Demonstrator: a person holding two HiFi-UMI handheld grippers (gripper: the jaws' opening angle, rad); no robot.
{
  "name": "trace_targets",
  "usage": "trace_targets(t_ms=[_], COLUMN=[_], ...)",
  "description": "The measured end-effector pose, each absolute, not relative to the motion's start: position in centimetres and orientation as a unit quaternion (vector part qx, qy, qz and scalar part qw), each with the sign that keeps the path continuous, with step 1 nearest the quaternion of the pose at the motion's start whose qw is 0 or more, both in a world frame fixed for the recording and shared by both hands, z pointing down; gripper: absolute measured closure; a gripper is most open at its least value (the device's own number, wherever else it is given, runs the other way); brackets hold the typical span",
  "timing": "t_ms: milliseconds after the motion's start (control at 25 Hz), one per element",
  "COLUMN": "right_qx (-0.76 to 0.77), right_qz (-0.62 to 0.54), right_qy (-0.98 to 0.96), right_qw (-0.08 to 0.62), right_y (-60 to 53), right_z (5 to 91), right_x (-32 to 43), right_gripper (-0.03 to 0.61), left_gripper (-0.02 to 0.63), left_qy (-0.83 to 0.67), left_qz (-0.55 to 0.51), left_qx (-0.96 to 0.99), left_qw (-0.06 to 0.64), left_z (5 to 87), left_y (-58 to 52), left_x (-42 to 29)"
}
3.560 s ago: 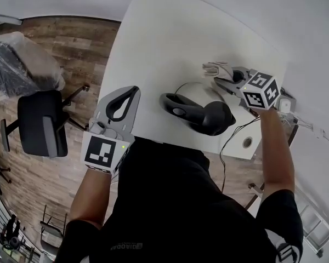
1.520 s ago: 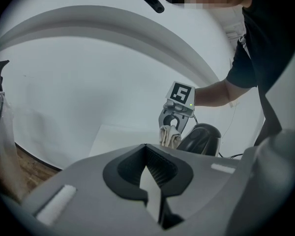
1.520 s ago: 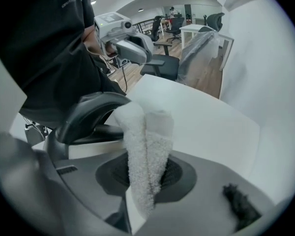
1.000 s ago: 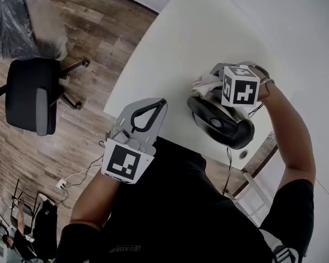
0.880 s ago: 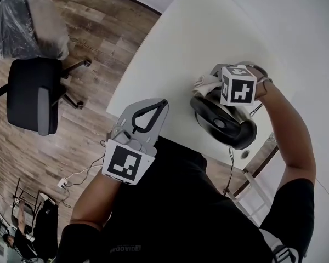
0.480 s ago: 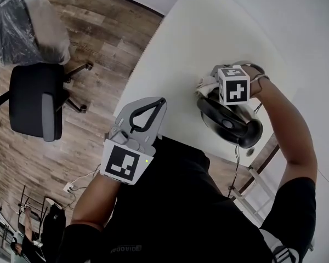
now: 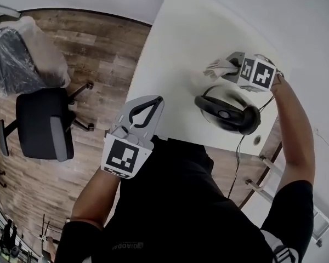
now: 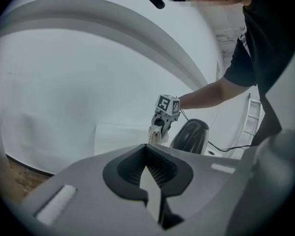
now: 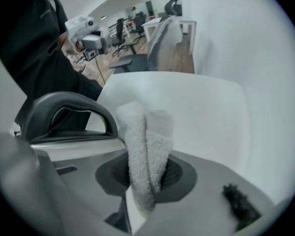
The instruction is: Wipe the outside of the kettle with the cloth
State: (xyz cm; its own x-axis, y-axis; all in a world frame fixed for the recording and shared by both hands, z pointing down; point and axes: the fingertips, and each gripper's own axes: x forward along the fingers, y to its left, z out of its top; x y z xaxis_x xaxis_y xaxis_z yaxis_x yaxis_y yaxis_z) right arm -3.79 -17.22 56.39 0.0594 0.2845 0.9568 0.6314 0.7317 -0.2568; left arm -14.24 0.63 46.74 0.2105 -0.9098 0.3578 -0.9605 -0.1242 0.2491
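Two grippers are seen: the right gripper [image 9: 146, 181] is clamped on one white terry cloth [image 9: 143, 141], which is bunched upright between its jaws, while the left gripper [image 8: 150, 181] is closed on nothing and held by the near edge of the white worktop [image 7: 181, 43]. One kettle [image 7: 226, 112], with a dark arched handle and a black cord, stands on the worktop just beside the cloth; contact cannot be told. Only in the head view are the wooden floor [image 7: 98, 53] and one black office chair [image 7: 41, 125] shown, while the handle is seen up close only in the right gripper view
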Motion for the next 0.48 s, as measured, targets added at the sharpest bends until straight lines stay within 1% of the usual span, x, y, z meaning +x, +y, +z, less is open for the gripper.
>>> trace_targets(t_ms=[120, 320, 400, 480], right_qx=[-0.244, -0.074, -0.003, 0.070], right_qz=[-0.114, -0.079, -0.054, -0.027], right_qy=[-0.737, -0.811, -0.841, -0.870], right_qw=[0.620, 0.575, 0.539, 0.487], right_y=[-20.5, -24.5, -25.4, -25.6], right_z=[52.8, 46.9, 44.2, 41.3], right_x=[-2.9, 2.1, 4.7, 7.3], right_gripper=[0.488, 0.488, 0.488, 0.488], left_gripper=[0.607, 0.607, 0.607, 0.607], left_qy=[-0.615, -0.606, -0.605, -0.604], left_qz=[0.074, 0.090, 0.092, 0.094], left_qx=[0.759, 0.769, 0.772, 0.774], left_qw=[0.200, 0.181, 0.172, 0.164], left_z=[46.0, 44.8, 44.1, 43.3], left_y=[0.2, -0.9, -1.2, -1.3], left_x=[-13.8, -12.5, -11.4, -10.4])
